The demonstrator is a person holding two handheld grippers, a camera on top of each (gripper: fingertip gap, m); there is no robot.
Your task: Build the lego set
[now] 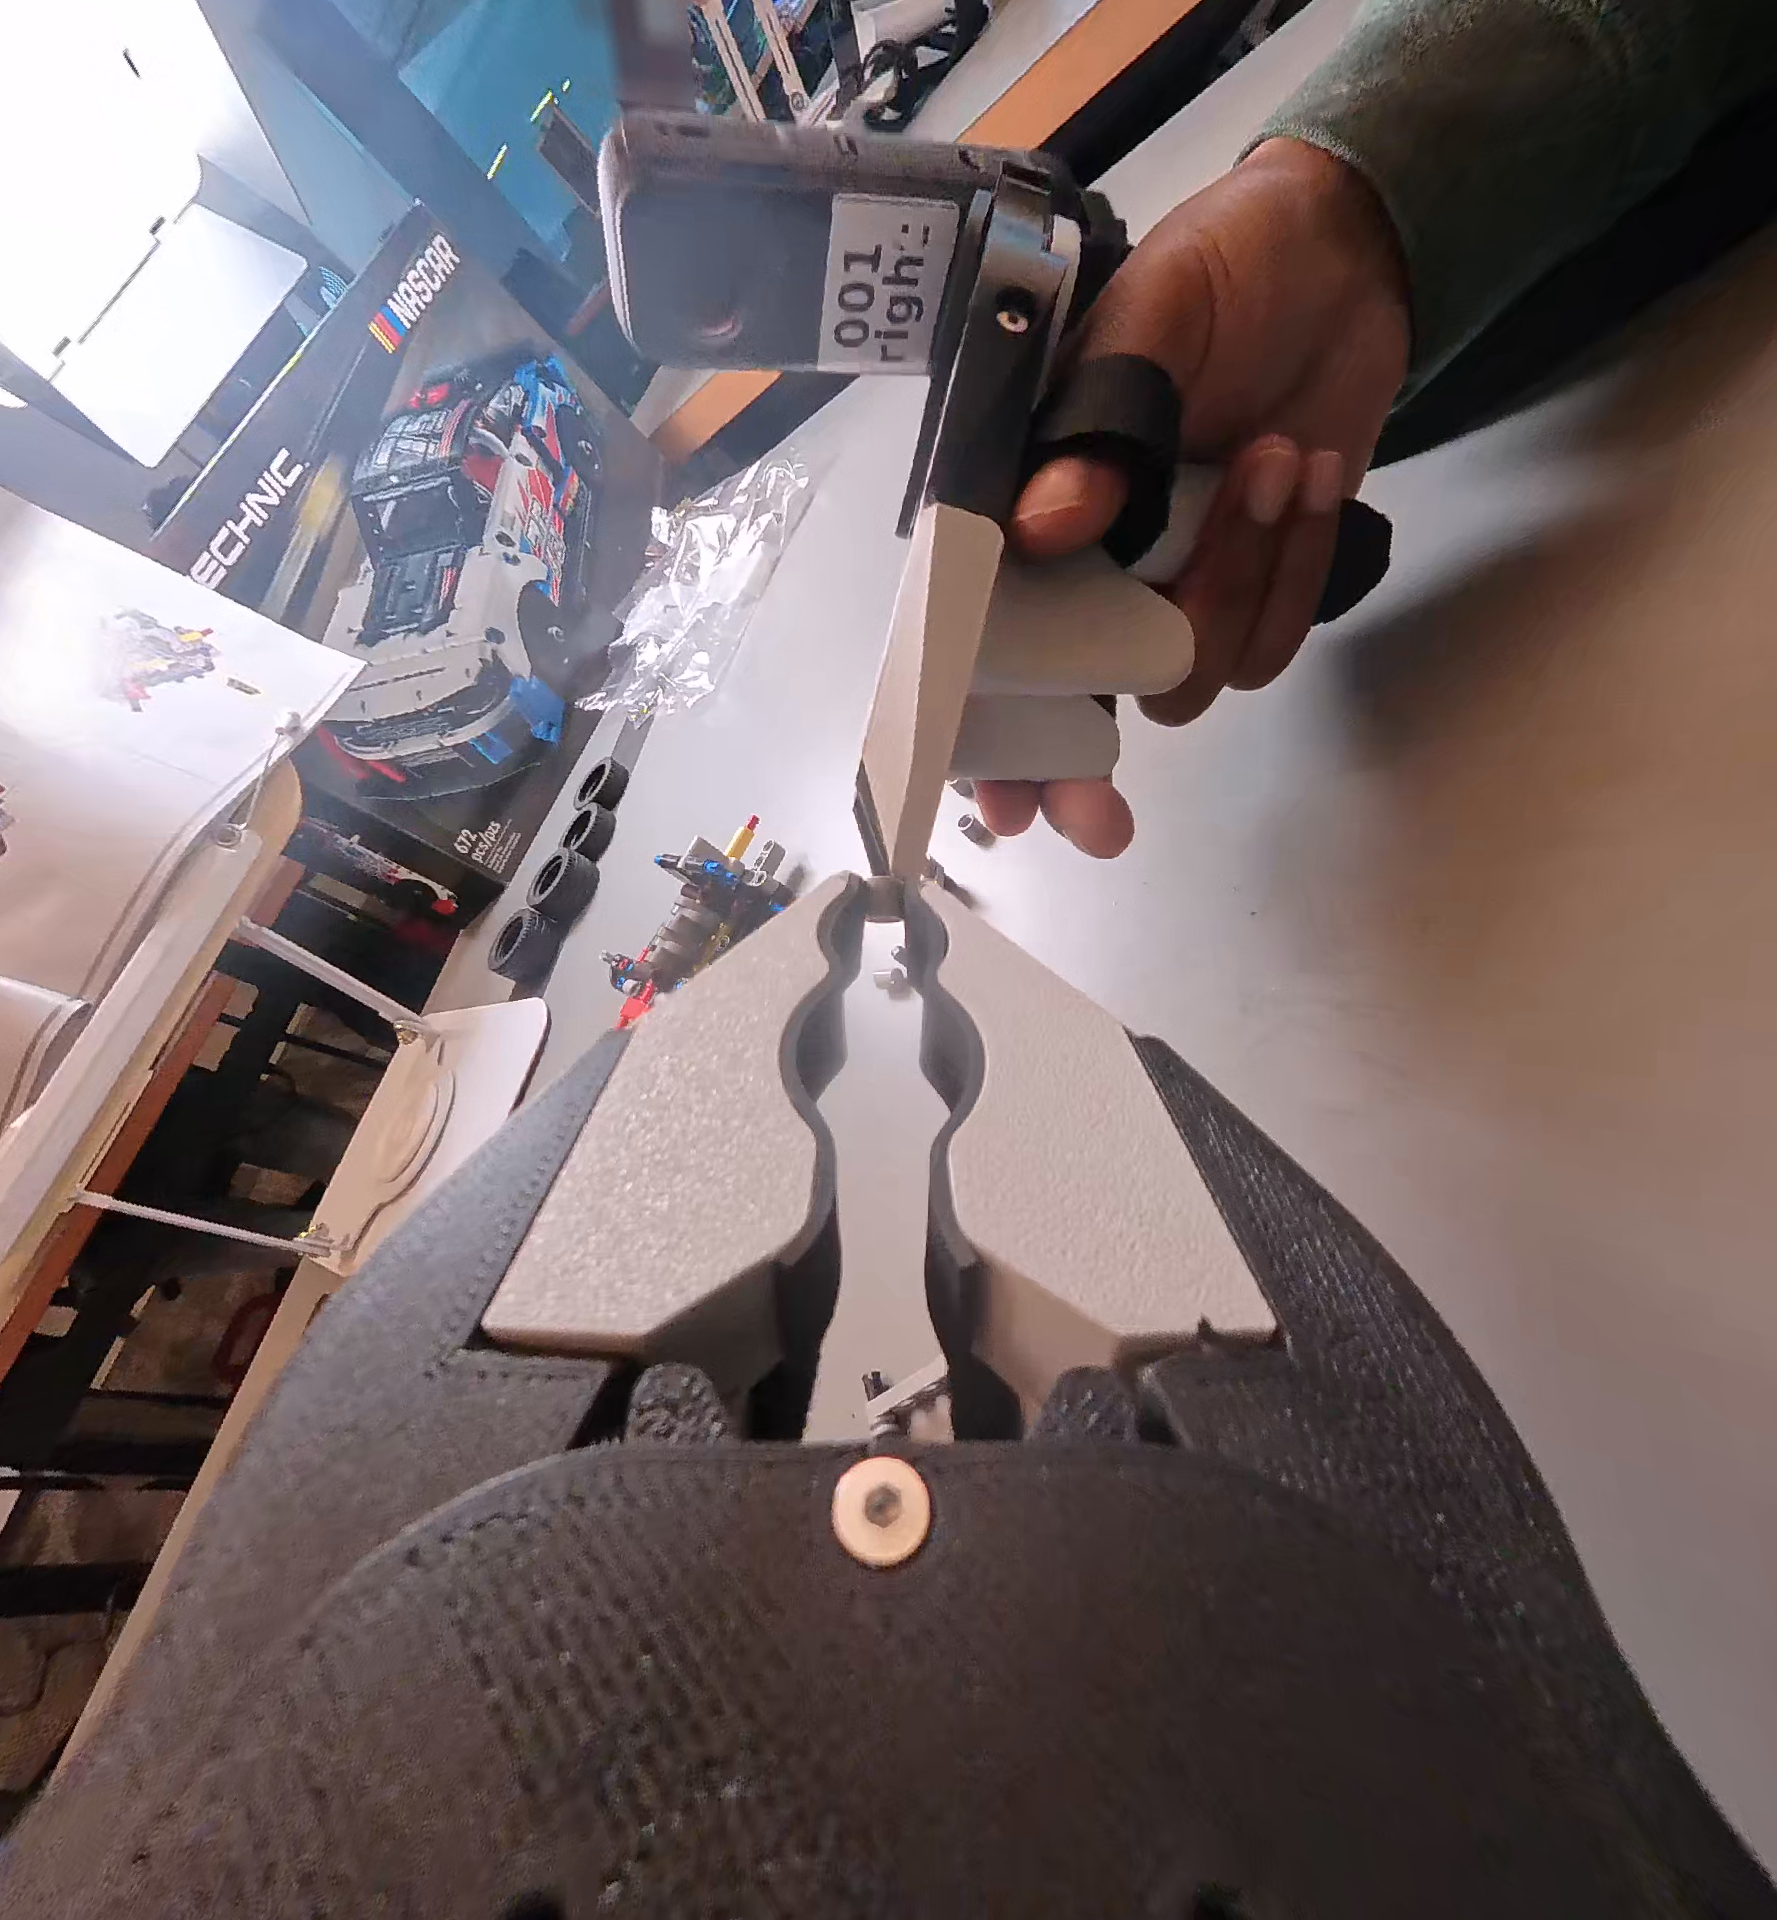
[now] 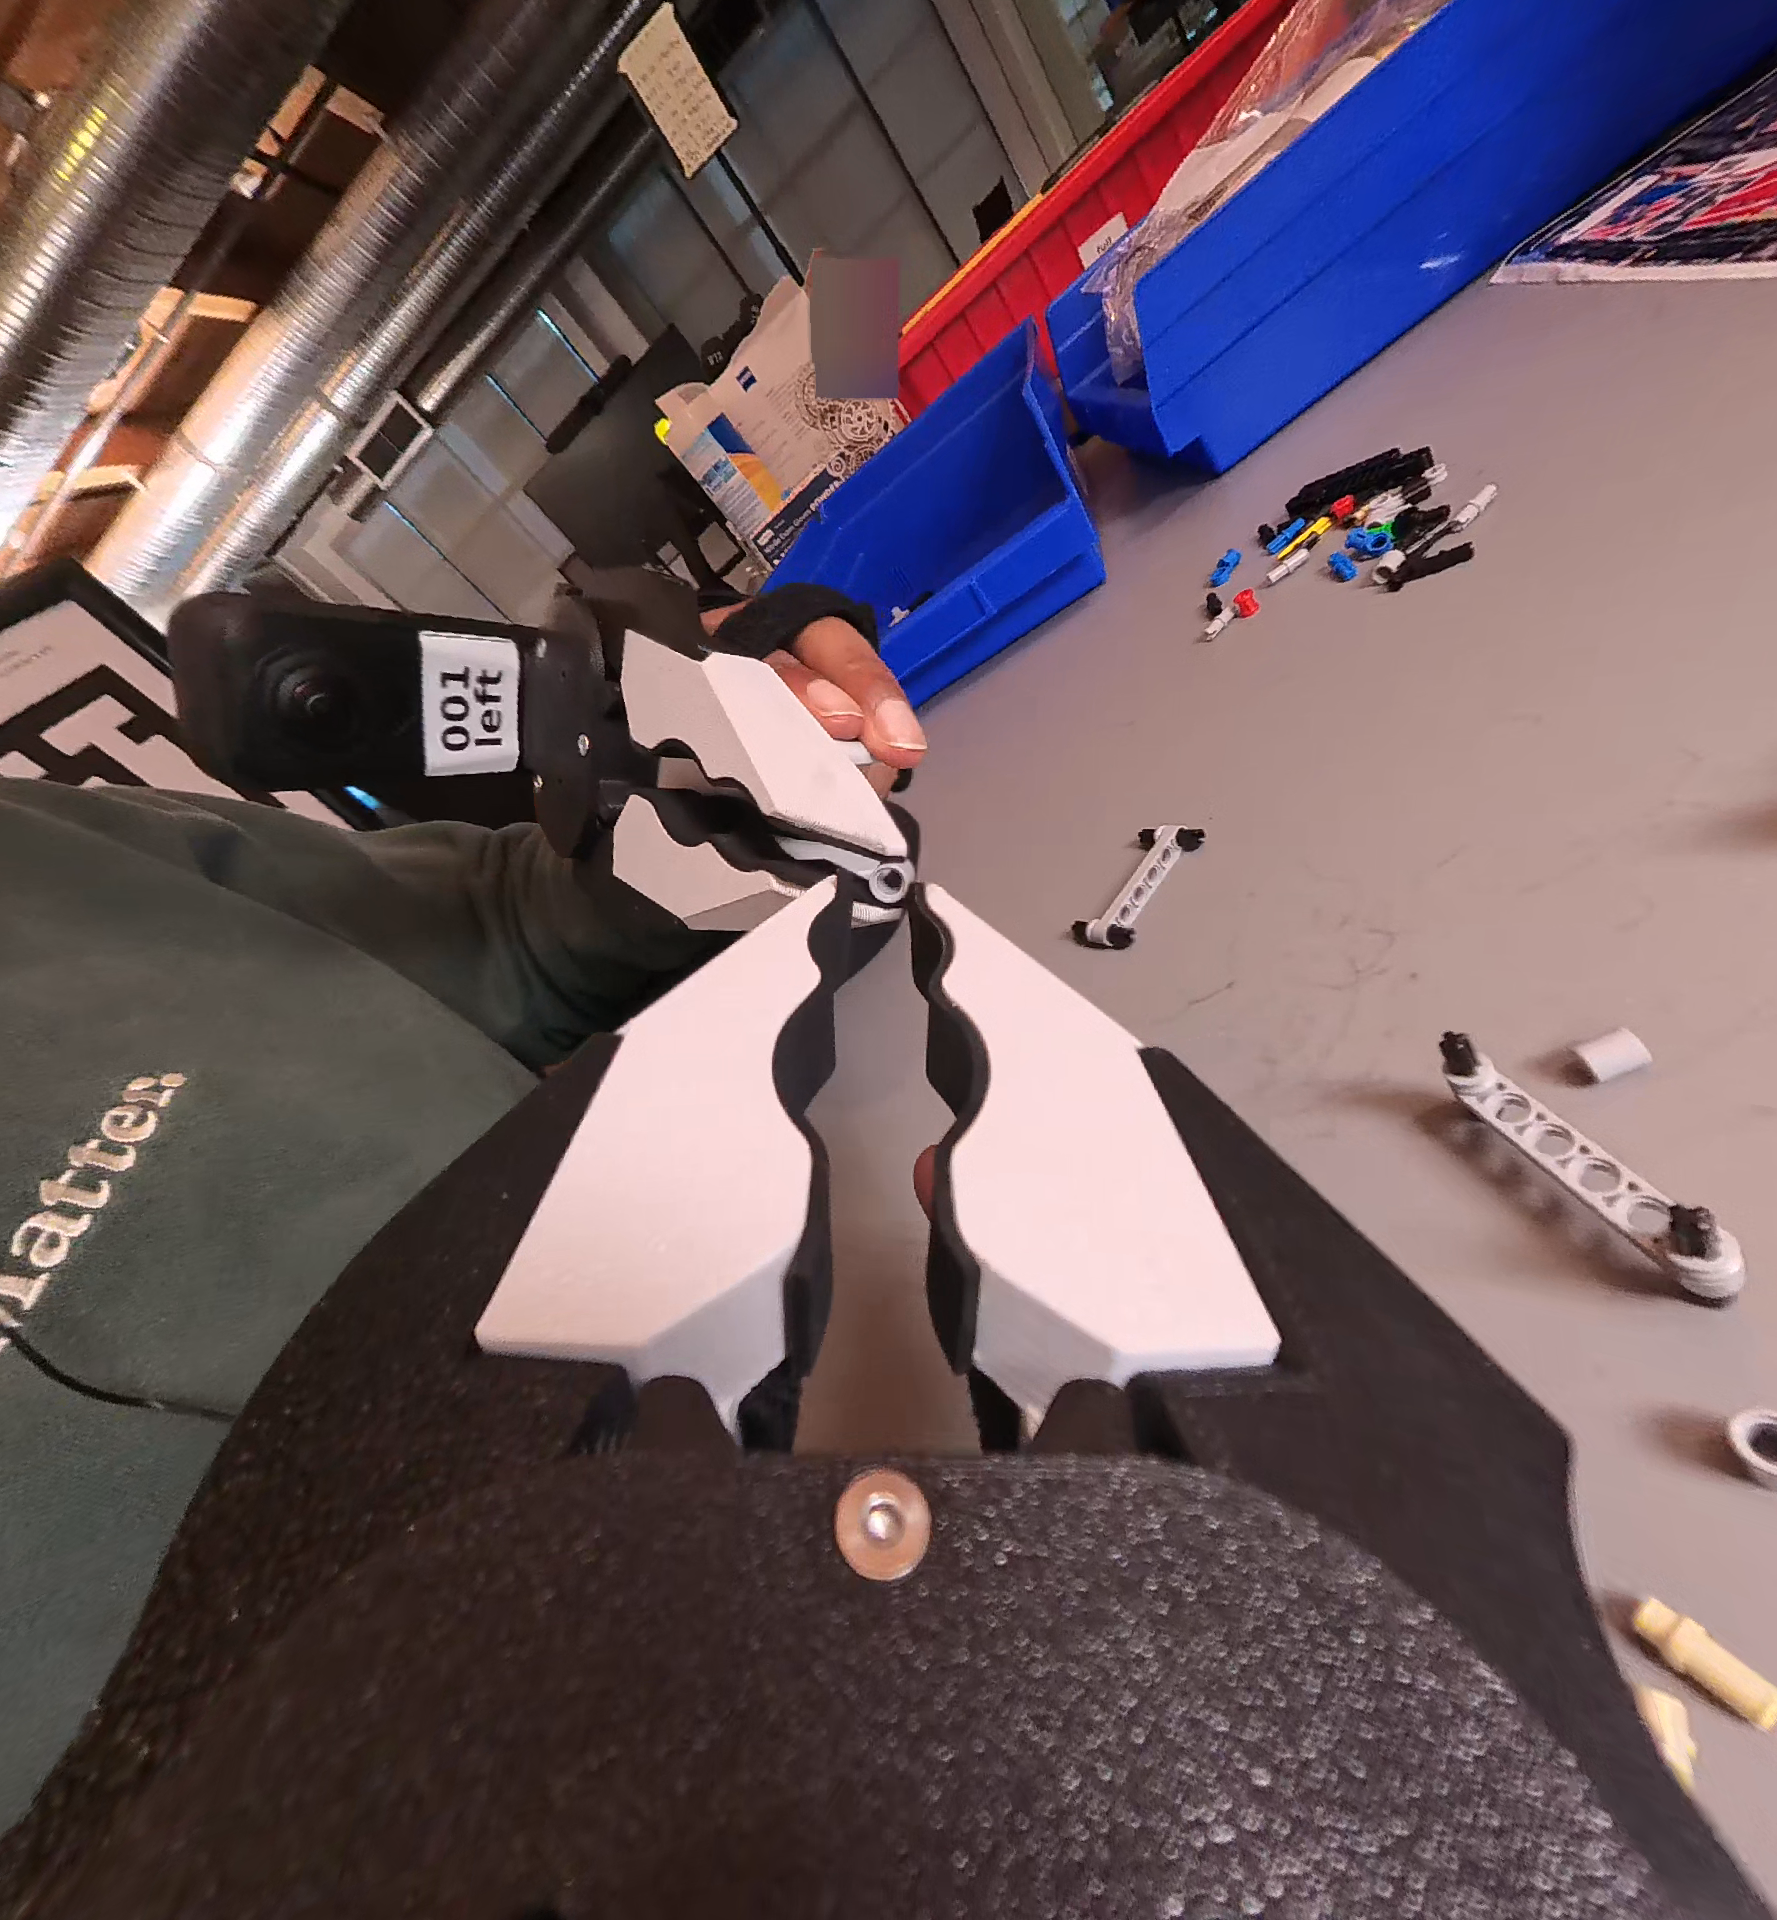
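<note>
Two hand-held grippers meet tip to tip above a grey surface midway through a car-model build. The left hand-held gripper pinches a small grey round-ended piece at its very tips; in the right wrist view a narrow pale strip just below it may be the rest of the same part, too hidden to be sure, so its long axis cannot be told, only that its round end faces the right camera. The right hand-held gripper has its tips drawn close around that same spot, with a narrow gap showing; whether it actually grips the piece cannot be told. The work looks far from finished: a small engine-like sub-assembly stands on the surface near a row of four loose tyres beside the set's box, and many parts lie unused. Among them are two grey perforated beams lying flat, well apart, their long axes running roughly parallel, grey bushes, tan pins and a scatter of small coloured connectors before the blue bins.
</note>
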